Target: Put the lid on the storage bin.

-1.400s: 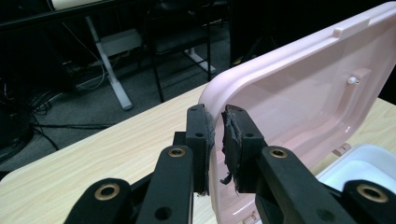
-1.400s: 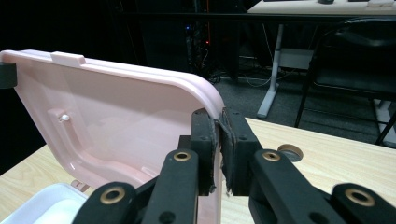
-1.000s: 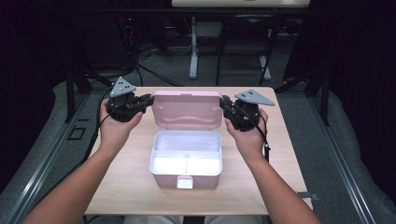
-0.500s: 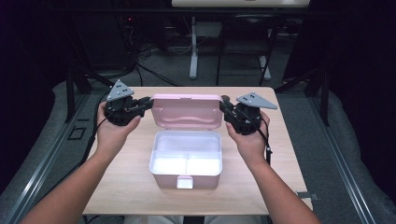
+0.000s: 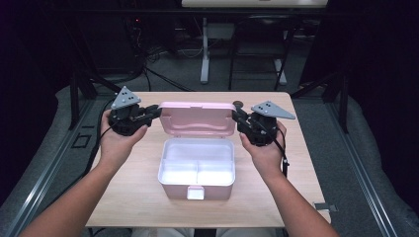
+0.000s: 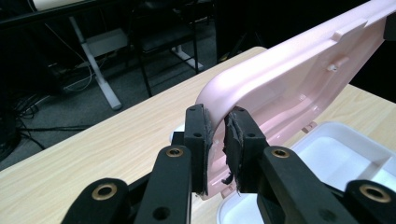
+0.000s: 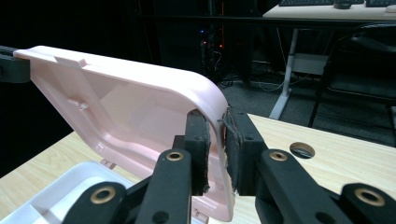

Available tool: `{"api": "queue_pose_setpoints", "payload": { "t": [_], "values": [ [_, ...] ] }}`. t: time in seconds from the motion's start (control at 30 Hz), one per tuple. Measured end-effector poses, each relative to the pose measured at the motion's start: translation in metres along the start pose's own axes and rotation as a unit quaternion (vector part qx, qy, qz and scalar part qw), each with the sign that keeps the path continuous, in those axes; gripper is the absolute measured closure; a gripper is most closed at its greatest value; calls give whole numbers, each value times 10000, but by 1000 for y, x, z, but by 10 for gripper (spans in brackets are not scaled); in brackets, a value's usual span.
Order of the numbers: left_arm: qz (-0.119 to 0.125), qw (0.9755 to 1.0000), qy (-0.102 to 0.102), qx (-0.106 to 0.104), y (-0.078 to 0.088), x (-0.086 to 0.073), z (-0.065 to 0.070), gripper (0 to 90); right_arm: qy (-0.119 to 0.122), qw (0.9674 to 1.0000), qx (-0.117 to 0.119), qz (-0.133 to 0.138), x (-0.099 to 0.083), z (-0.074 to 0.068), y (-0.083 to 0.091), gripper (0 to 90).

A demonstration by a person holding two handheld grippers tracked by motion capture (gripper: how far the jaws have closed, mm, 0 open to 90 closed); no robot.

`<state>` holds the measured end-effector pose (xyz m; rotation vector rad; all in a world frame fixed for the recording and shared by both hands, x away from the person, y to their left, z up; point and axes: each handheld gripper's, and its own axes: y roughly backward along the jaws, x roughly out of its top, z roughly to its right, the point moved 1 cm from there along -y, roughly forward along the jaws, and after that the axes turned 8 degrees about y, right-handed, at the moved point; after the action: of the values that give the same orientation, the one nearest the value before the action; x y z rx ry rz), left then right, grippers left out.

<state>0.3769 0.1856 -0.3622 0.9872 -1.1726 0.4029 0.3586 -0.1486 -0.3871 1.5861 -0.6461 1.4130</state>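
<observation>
With the pink lid (image 5: 196, 118) of the box (image 5: 196, 170) on the counter (image 5: 133, 197) already raised, the left gripper (image 5: 154, 112) and right gripper (image 5: 237, 116) each clamped one lid corner in narrow jaws, leaving the empty white compartments unfilled.

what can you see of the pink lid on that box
The lid looks like smooth pale pink plastic, a rounded rectangle with a raised rim and small moulded tabs inside. It stands open, tilted back from the far edge of the white two-part box on the table. The left tool pinches one end's rim, the right tool the other.
</observation>
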Motion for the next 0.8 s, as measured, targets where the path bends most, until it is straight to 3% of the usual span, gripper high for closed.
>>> {"api": "queue_pose_setpoints", "payload": {
  "t": [0.8],
  "values": [
    [16, 9997, -72, -236, 17, -15, 7, 770, 72, 9998, 173, 1, -9, -9, 17, 756]
  ]
}}
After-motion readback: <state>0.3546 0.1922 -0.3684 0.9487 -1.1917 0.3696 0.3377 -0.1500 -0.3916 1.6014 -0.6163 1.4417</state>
